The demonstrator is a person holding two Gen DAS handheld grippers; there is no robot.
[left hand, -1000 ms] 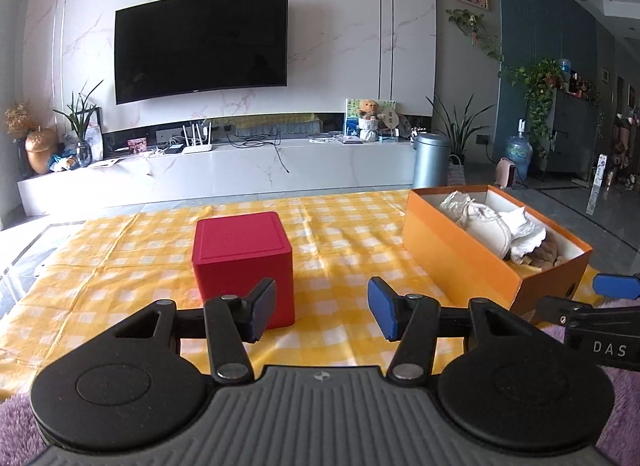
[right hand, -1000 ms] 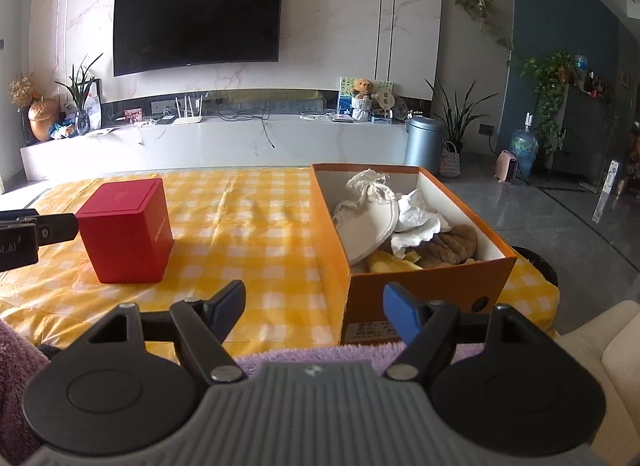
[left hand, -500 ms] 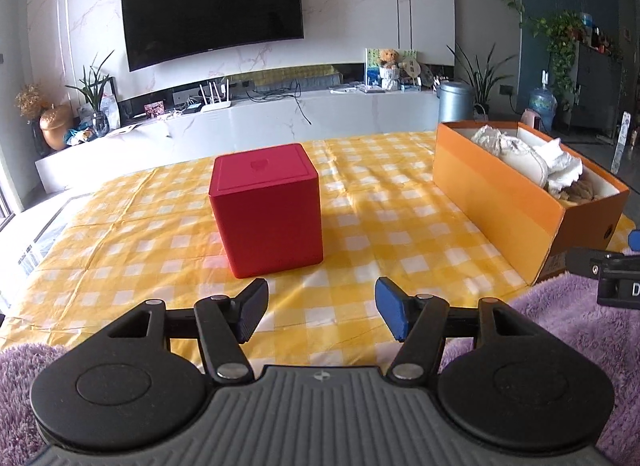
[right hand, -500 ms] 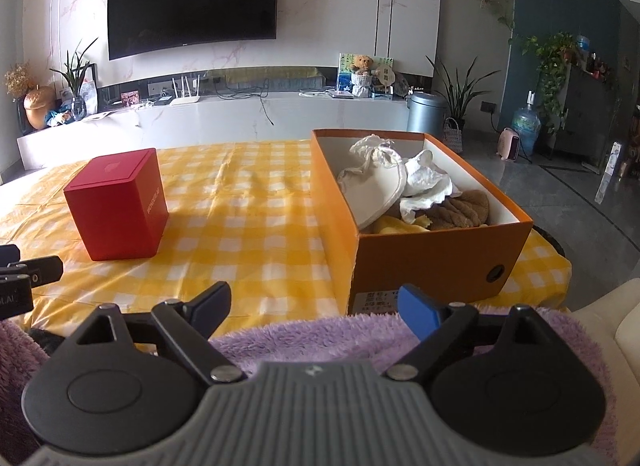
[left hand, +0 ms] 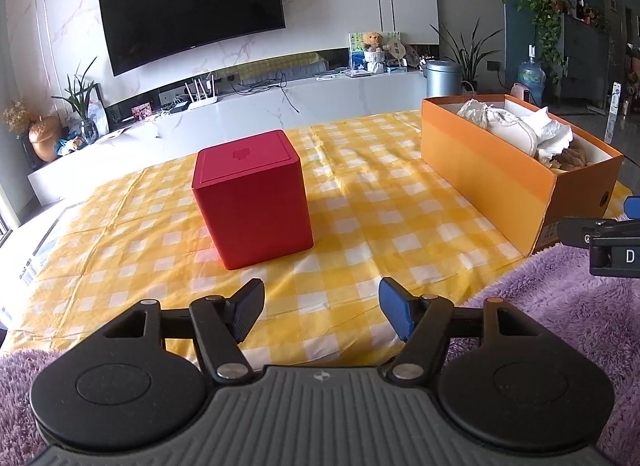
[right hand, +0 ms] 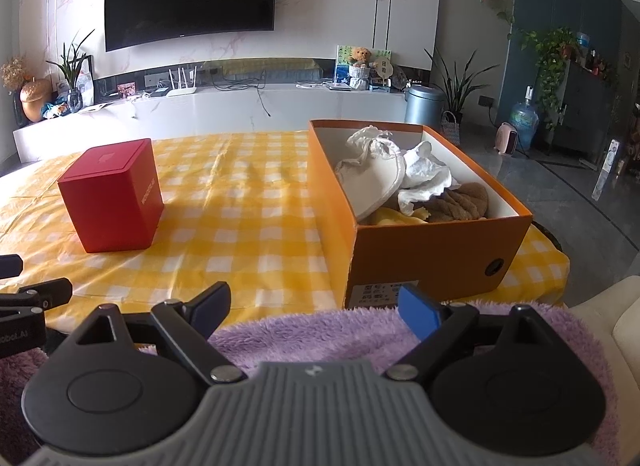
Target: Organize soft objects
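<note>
Yellow checked cloth point(left hand: 360, 201) over desk. Red cube box point(left hand: 252, 197) mid-desk, lid on. Orange shoebox point(right hand: 432, 250) to its right, holding white cloths point(right hand: 424, 173) and brown knit point(right hand: 464, 201). Purple fleece point(right hand: 320, 334) at near edge. Left tongs point(left hand: 321, 314) opening, nothing between. Right tongs point(right hand: 316, 312) spread wide over fleece, gripping nothing.

1. You have an open orange box point(right hand: 436, 254) on the yellow-checked bench point(right hand: 248, 201), holding white cloths point(right hand: 424, 175), a cream pad point(right hand: 372, 189), a brown knit piece point(right hand: 464, 201) and something yellow point(right hand: 394, 217).
2. A fuzzy purple cloth point(right hand: 320, 330) lies at the bench's near edge, just before the box.
</note>
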